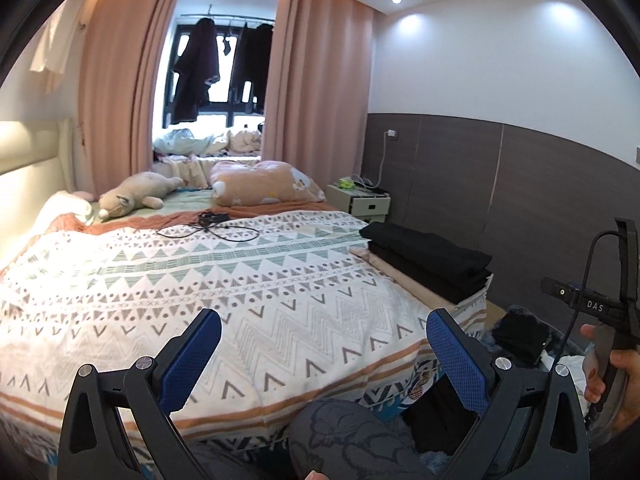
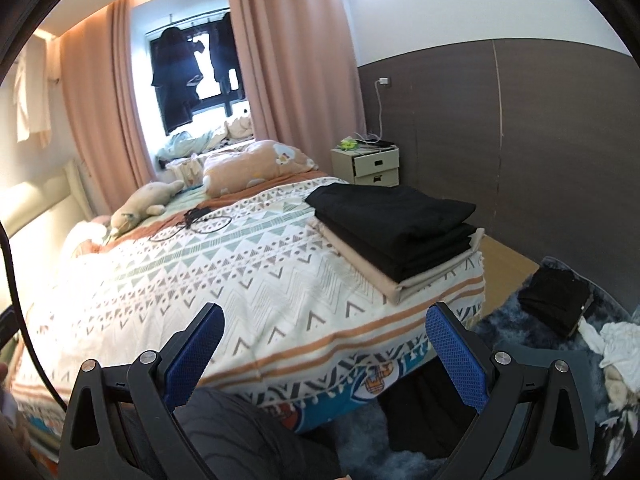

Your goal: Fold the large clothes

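Left gripper [image 1: 324,354]: blue-padded fingers [image 1: 198,354] spread wide, nothing between them, held above the near edge of the bed [image 1: 248,292]. Right gripper [image 2: 325,350]: fingers [image 2: 454,350] likewise parted and empty, over the bed's near corner. Stack of folded clothes [image 2: 394,232]: black pieces on a beige one, upper right of the right-wrist frame, beyond the right finger and well apart from it, on the bed's right edge; long axis runs from upper left to lower right. Loose dark garment [image 2: 554,300]: on the floor rug, far right.
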`<state>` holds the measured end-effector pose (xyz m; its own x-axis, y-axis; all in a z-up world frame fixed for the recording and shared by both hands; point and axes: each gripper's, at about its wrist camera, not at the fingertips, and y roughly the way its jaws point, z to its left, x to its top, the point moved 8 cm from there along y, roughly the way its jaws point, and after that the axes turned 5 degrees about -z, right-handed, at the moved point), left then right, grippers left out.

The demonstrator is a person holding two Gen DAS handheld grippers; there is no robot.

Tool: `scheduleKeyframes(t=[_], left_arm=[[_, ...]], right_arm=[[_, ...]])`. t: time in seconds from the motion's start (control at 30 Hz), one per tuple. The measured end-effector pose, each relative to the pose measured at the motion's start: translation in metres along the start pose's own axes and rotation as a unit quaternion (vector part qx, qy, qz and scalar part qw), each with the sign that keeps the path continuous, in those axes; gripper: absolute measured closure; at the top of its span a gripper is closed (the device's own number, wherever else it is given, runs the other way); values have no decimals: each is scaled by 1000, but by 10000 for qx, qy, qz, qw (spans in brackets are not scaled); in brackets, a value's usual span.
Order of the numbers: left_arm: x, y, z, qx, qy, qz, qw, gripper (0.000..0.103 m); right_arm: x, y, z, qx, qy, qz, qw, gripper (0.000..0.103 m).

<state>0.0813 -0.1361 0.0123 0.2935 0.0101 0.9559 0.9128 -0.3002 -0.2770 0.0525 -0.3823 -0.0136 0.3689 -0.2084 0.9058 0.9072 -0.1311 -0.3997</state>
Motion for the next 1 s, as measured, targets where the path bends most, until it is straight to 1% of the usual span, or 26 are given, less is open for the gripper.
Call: scheduleKeyframes(t=[0.23, 0.37, 0.53, 1.0], left_arm=[[-31, -32, 10, 251, -130, -36, 9996, 0], [-43, -45, 12, 351, -114, -65, 9993, 0], [-48, -49, 16, 426, -94, -77, 9990, 0], [-51, -51, 24, 562, -189, -78, 9982, 0]], right_arm=[[-32, -23, 24, 110, -212, -104, 9997, 2], [-41, -31, 35, 166, -339, -185, 9991, 2], [-44, -32, 47, 195, -461, -283, 9983, 2], [-45, -23, 49, 208, -330, -282, 9988, 2]])
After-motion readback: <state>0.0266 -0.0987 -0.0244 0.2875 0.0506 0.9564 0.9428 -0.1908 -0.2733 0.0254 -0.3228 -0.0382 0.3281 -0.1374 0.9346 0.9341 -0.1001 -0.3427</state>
